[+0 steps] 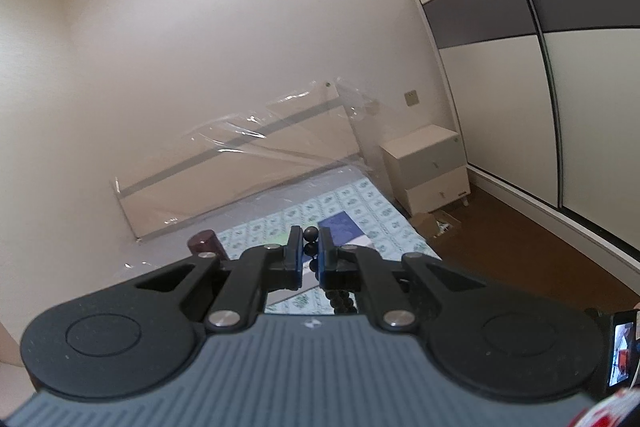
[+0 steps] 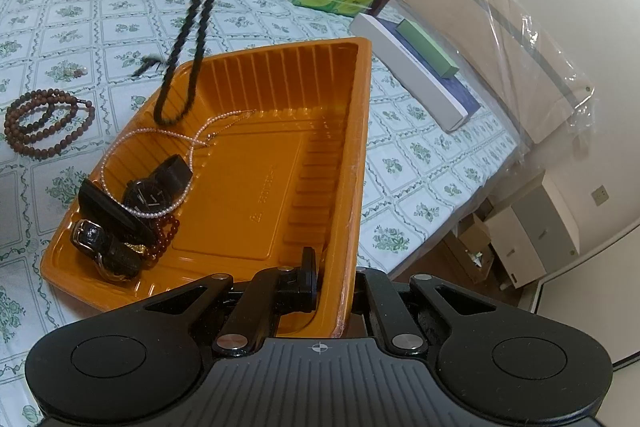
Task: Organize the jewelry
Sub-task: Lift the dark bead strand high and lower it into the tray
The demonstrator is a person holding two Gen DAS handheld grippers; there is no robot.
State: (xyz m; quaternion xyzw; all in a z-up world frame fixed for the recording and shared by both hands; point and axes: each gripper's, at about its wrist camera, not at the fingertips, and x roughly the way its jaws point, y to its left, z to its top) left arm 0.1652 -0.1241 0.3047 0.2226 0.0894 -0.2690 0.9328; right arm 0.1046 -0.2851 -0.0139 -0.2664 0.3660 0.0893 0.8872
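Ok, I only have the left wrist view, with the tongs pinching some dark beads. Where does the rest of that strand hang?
Observer: The black bead strand dangles as a long loop, and its bottom sits over the far left corner of the orange tray.
Operator: Is the tray steadied?
Observer: Yes, the right tongs clamp its near wall.
Operator: What's already inside?
Observer: A pearl necklace, a black watch and red beads, bunched at the left end.
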